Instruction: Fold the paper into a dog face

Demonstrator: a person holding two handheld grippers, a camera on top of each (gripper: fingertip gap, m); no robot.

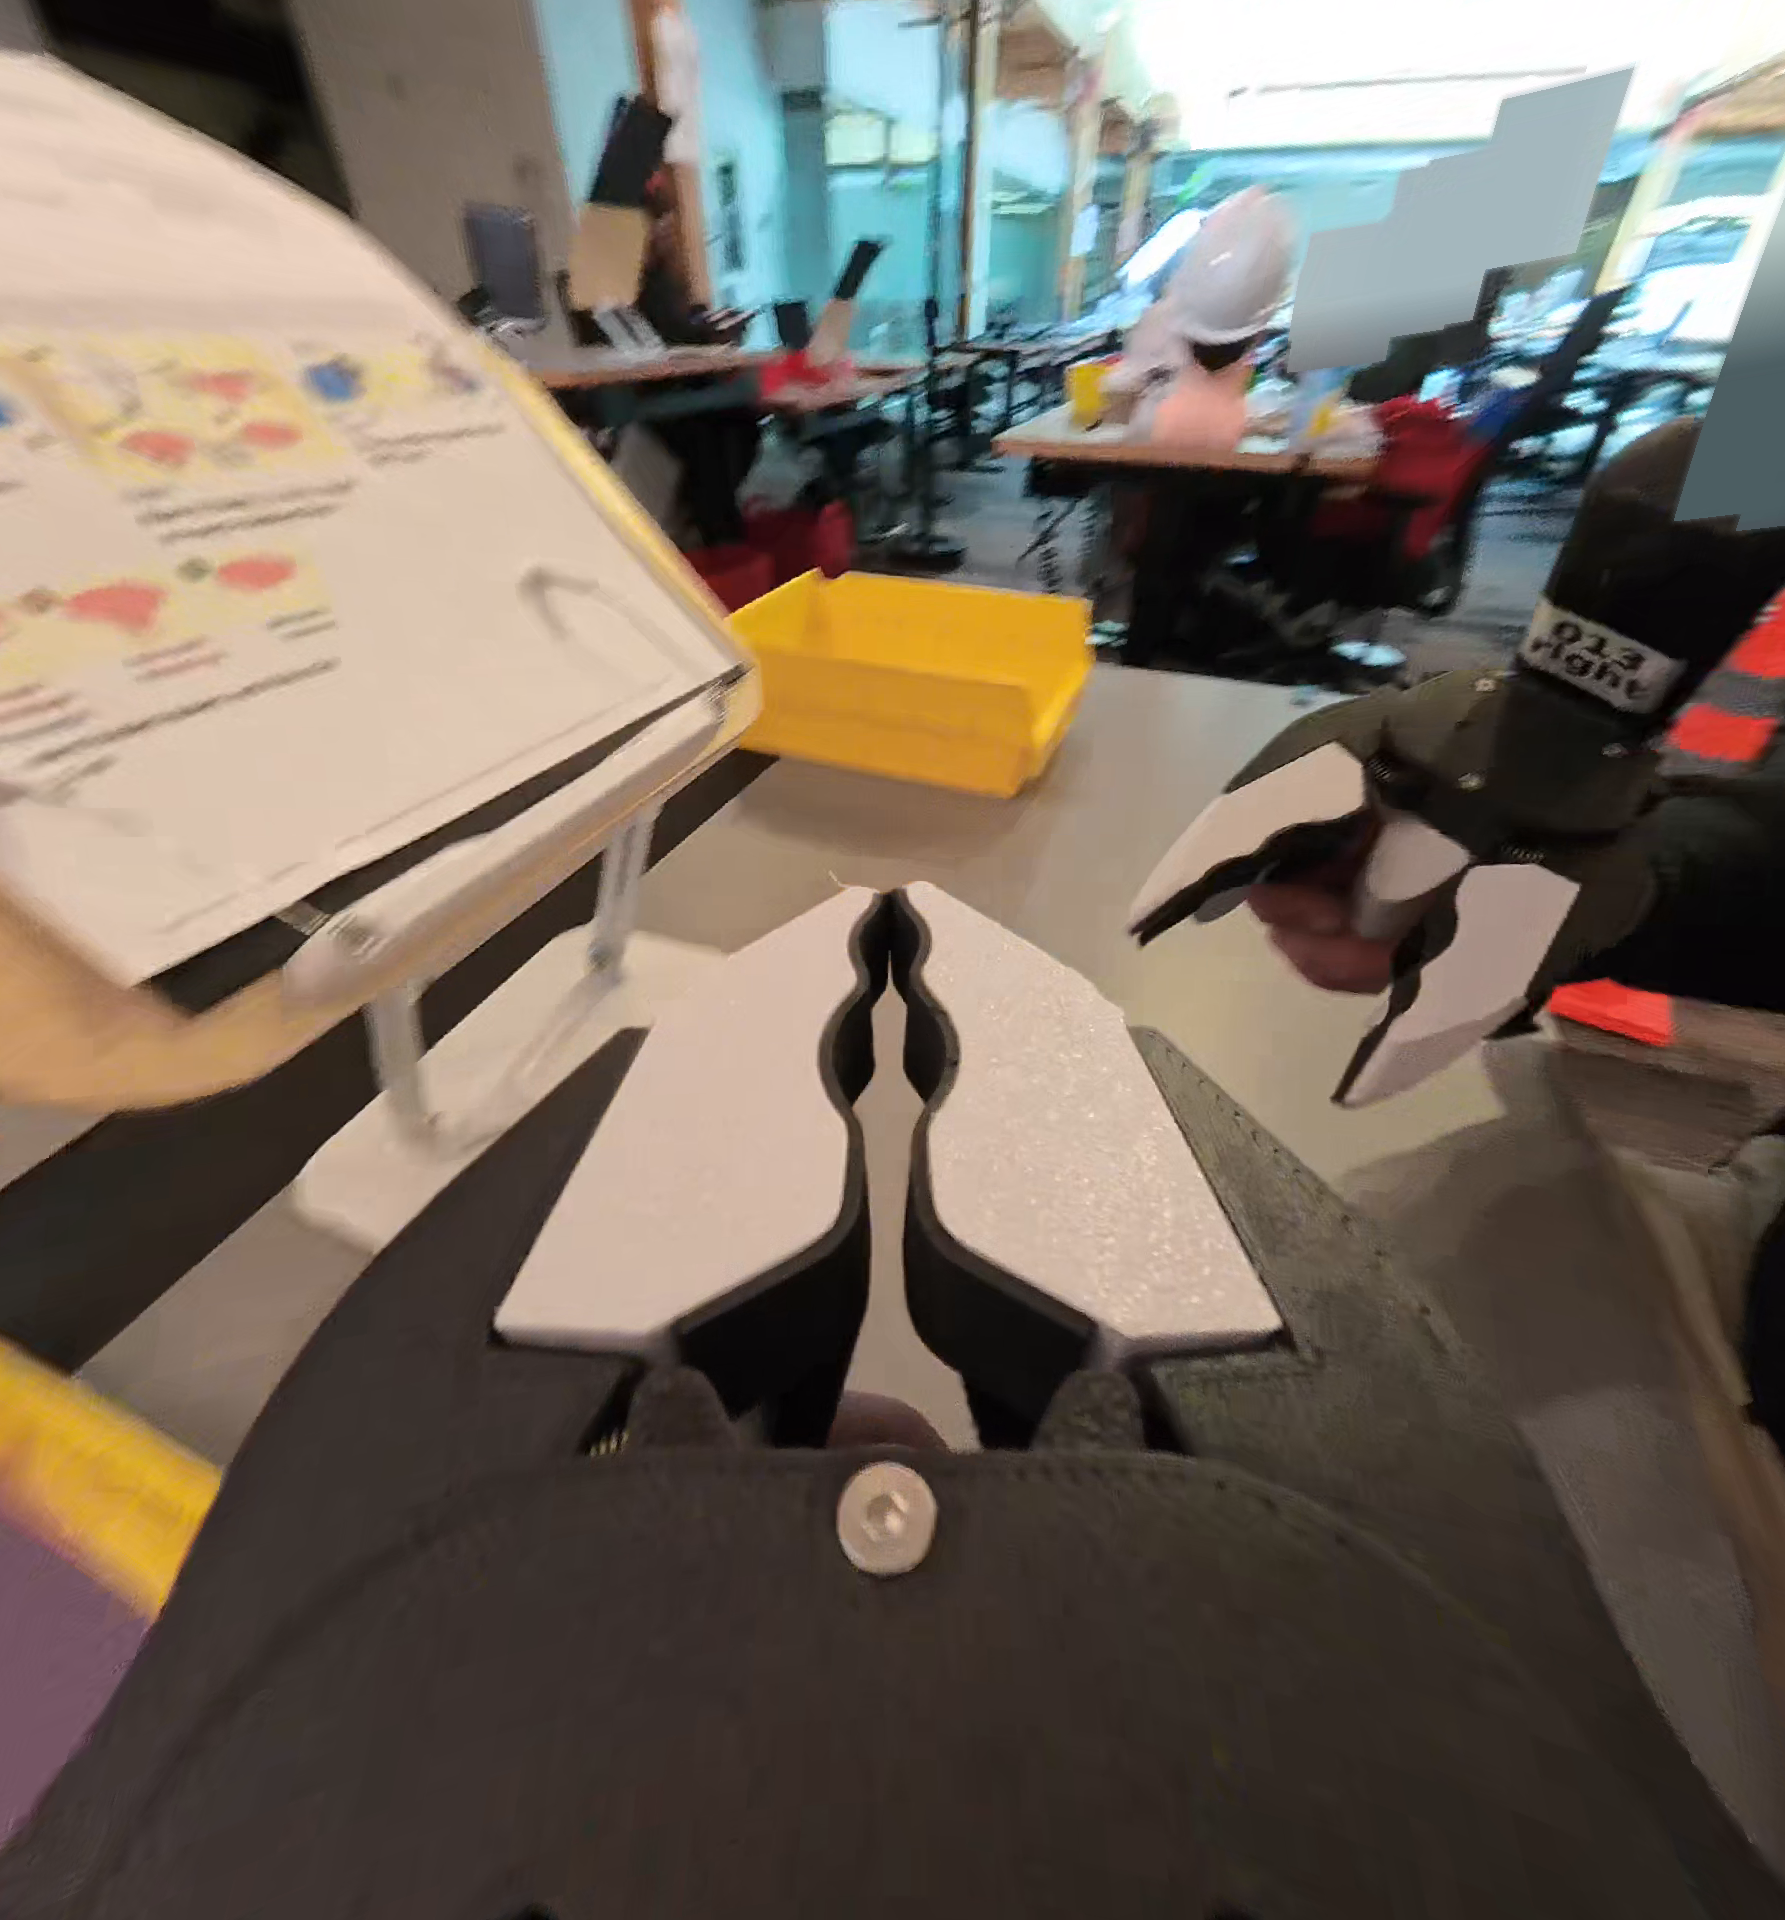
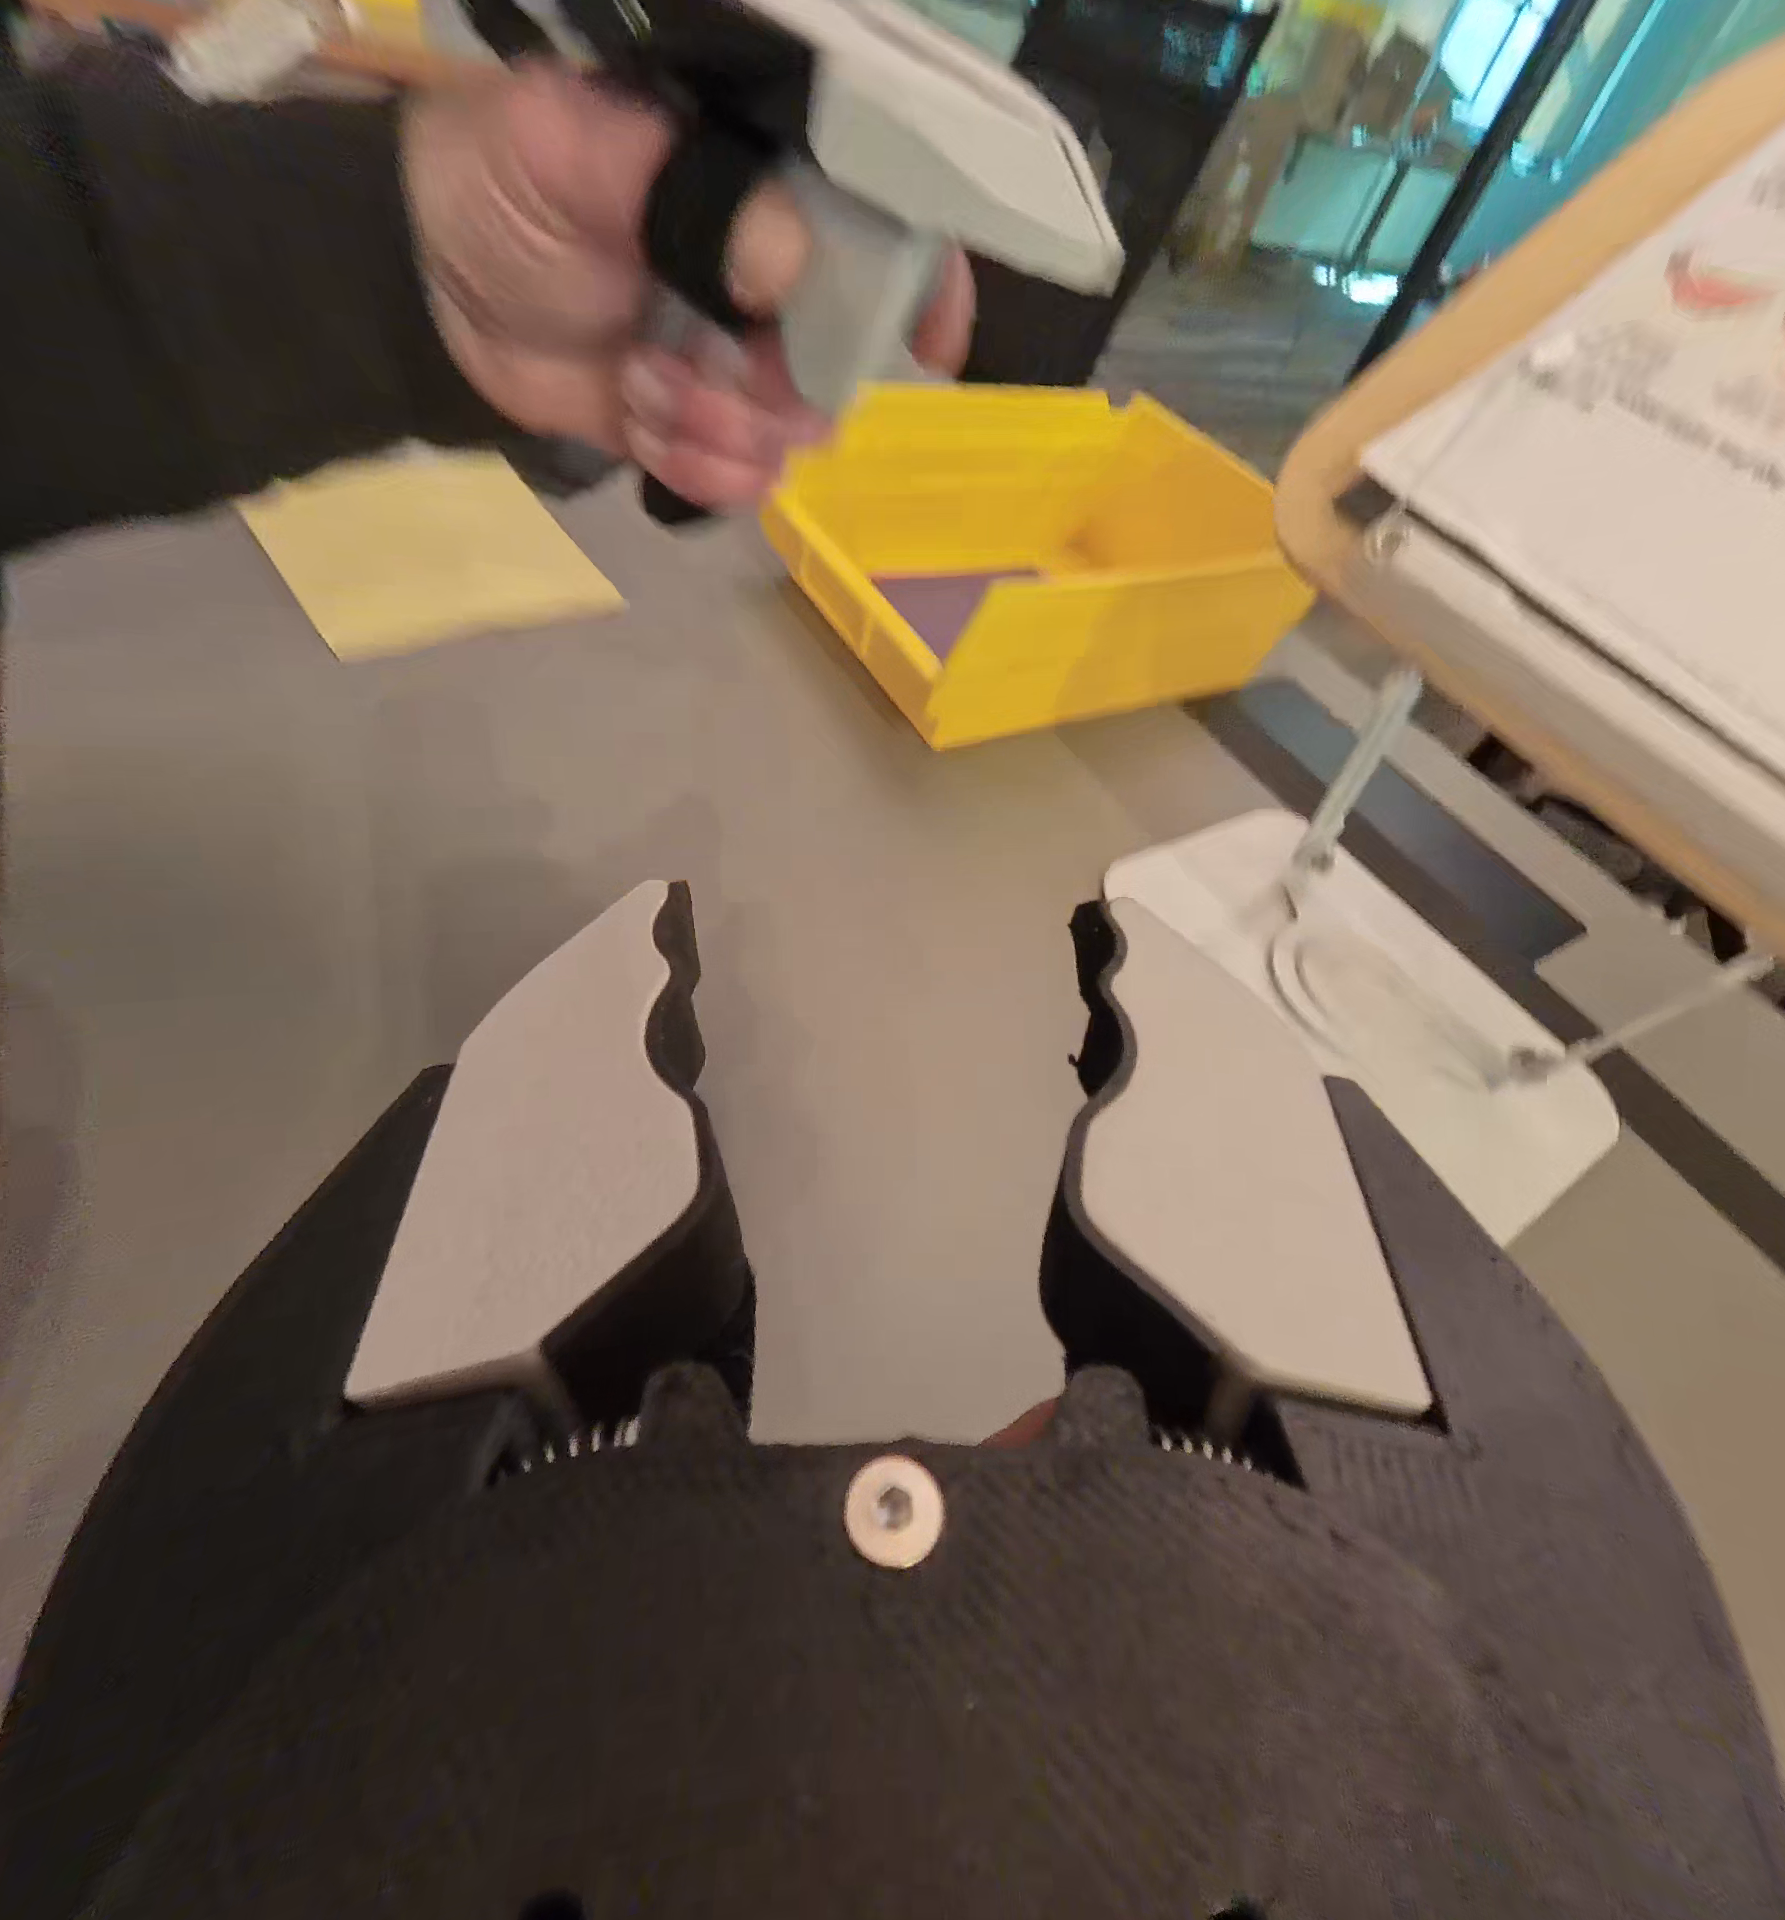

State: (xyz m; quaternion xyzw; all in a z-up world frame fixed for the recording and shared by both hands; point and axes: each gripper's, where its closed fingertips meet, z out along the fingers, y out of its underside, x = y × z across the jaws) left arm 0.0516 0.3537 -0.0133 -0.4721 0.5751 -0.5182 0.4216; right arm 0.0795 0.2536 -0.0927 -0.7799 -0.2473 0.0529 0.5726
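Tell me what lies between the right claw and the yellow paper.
Nothing: in the right wrist view only bare grey table separates the open right claw from the yellow paper.

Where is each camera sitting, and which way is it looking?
Left wrist view: sits on the left gripper, jaws shut and empty, looking across the grey table to a yellow bin; the right gripper shows too.
Right wrist view: sits on the right gripper, jaws open, looking at a yellow paper and a yellow bin holding purple paper; a hand shows.
Both see the table and the instruction sheet stand.
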